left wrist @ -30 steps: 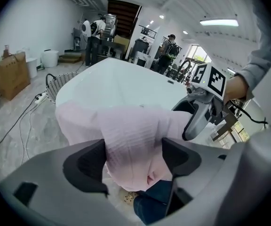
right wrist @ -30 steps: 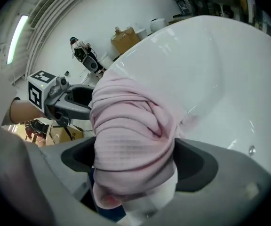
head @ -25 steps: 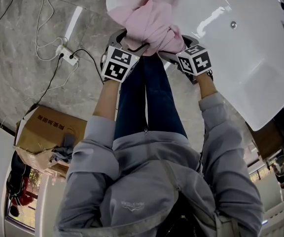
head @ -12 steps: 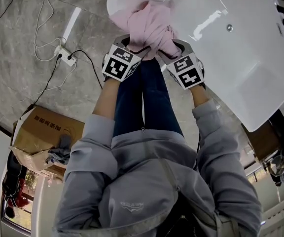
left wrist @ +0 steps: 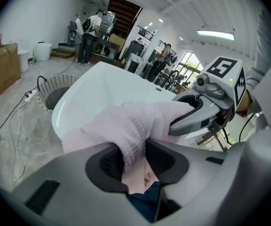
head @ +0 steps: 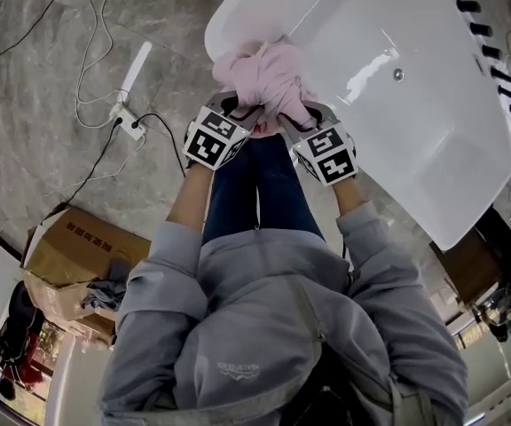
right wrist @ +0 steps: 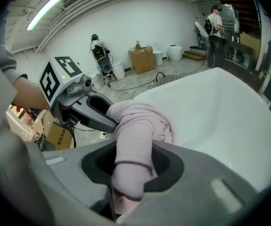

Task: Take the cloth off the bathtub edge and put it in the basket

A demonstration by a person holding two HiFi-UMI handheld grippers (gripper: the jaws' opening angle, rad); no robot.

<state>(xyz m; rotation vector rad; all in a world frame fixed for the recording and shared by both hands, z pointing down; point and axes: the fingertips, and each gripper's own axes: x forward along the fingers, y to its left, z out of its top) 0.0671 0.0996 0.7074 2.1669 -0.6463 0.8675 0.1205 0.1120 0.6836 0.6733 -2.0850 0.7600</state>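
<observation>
A pink cloth (head: 264, 71) lies bunched over the near rim of the white bathtub (head: 415, 122). My left gripper (head: 243, 109) holds its left side and my right gripper (head: 293, 114) its right side. Both sets of jaws are closing, with folds of the cloth pinched between the pads. In the left gripper view the cloth (left wrist: 131, 124) runs down through the left gripper (left wrist: 135, 160), and the right gripper (left wrist: 190, 116) bites in from the right. The right gripper view shows the cloth (right wrist: 136, 126) squeezed in the right gripper (right wrist: 131, 167). A wire basket (left wrist: 55, 89) stands on the floor beyond the tub's end.
A power strip (head: 124, 118) with trailing cables lies on the marble floor left of the tub. An open cardboard box (head: 74, 251) with rags sits at lower left. My legs stand against the tub rim. People (left wrist: 88, 29) and gear stand far behind.
Both grippers' jaws have narrowed onto the cloth and drawn closer together, bunching it tighter. The cloth has pulled in from the rim toward the grippers.
</observation>
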